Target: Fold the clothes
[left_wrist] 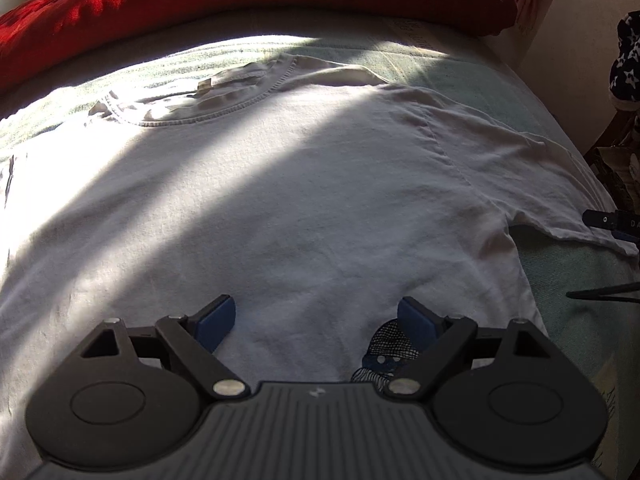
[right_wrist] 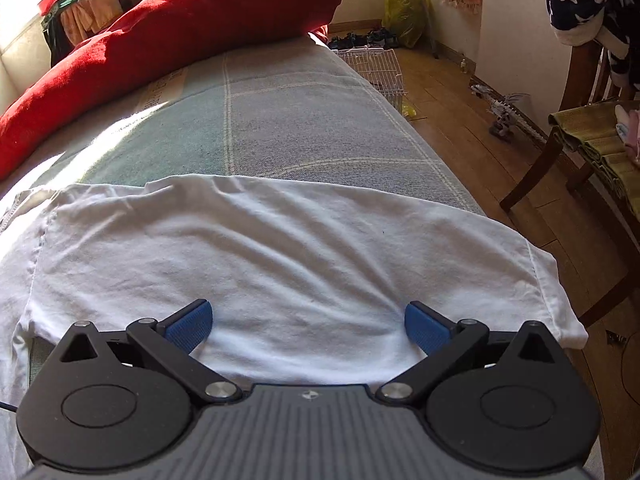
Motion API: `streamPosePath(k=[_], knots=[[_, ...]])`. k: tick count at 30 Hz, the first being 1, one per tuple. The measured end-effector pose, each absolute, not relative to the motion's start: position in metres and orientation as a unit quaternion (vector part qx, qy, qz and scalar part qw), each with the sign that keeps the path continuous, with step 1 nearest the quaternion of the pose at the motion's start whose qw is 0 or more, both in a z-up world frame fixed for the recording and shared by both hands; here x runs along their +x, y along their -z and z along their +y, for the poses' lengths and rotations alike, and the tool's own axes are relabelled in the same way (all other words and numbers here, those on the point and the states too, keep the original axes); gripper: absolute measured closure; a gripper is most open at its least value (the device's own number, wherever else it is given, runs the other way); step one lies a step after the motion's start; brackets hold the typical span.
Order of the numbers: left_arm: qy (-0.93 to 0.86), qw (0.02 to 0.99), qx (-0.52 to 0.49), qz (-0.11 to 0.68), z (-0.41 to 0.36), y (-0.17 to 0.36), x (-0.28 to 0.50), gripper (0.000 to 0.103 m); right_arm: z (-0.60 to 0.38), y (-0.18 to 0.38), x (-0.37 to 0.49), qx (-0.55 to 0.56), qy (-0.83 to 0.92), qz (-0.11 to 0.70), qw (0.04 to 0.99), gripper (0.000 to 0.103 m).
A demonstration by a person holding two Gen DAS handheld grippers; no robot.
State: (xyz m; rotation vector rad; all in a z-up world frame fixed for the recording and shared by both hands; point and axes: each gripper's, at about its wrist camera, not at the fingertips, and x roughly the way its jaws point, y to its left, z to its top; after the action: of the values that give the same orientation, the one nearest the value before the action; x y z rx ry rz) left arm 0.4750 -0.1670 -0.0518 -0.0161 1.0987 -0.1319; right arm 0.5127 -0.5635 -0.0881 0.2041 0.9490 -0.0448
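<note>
white t-shirt [left_wrist: 304,200] lies flat on bed [right_wrist: 300,128]. my left gripper [left_wrist: 316,320] and right gripper [right_wrist: 308,322]: jaws wide, holding nothing. risk: pinching one layer only, skewing the fold.

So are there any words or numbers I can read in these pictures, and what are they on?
No text here reads clearly.
Small tag inside the white T-shirt collar: too small to read.
Printed strip on the bed cover near the red blanket: blurred, unreadable.
Light letters on the dark object at the right edge: cut off, unreadable.
Small emblem on each gripper body: a mark, not words.
</note>
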Motion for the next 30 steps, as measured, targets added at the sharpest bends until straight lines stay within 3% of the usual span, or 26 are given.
streamPosePath(k=[7,15,30], knots=[[0.089,0.857,0.035,0.506,-0.174,0.043,0.461,0.013,-0.556,0.079,0.521,0.089,0.032,0.48,0.872,0.0],[0.107,0.839,-0.032,0.533,-0.158,0.047,0.436,0.008,-0.52,0.056,0.519,0.072,0.003,0.481,0.874,0.0],[0.051,0.85,-0.113,0.511,-0.043,0.036,0.407,0.008,-0.384,0.017,0.492,0.068,-0.111,0.477,0.869,0.0]])
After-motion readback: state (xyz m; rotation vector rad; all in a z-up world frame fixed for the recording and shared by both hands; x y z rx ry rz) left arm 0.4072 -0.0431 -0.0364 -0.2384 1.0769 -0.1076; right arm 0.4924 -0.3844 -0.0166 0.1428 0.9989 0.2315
